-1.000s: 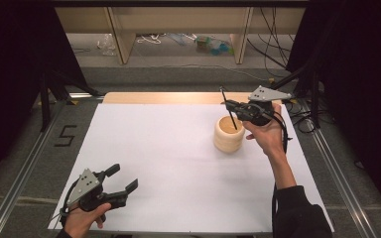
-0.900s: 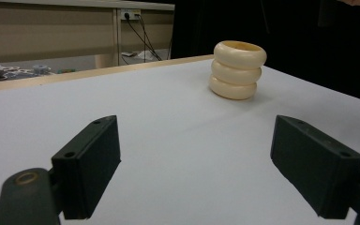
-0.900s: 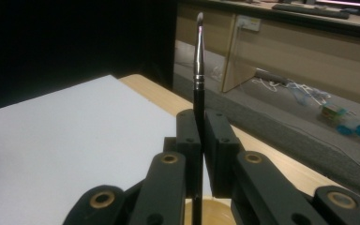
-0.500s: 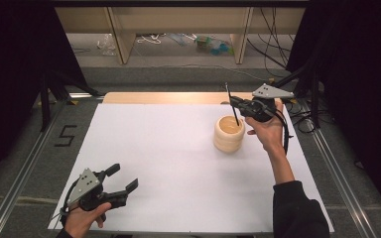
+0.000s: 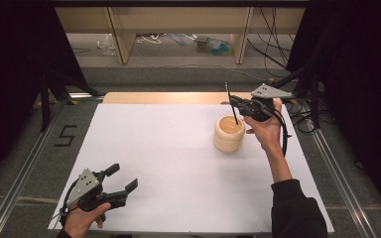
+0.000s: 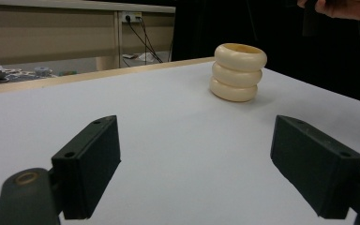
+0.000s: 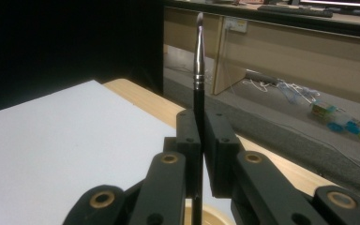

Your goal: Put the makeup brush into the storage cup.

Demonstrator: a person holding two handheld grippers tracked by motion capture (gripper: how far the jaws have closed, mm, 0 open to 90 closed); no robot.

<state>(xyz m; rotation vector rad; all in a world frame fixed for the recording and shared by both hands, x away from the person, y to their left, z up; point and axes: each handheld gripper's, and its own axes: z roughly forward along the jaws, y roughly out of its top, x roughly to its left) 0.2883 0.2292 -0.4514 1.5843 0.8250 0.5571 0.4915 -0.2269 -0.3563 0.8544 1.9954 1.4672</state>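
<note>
A cream ribbed holder, like three stacked rings, stands on the white table at the right. My right gripper hovers just above and behind it, shut on a thin black paintbrush. The brush stands nearly upright, bristle tip up, and its lower end reaches over the holder's mouth. At the table's near left corner my left gripper rests open, with nothing between its jaws, pointing toward the holder.
The white sheet covers a wooden table whose far edge shows as a bare strip. Metal rails run along both sides. Cables lie off the right edge. Shelving legs and clutter stand on the floor beyond.
The right gripper has lifted slightly with the brush, which now stands more upright over the holder. The left gripper has stayed put.
</note>
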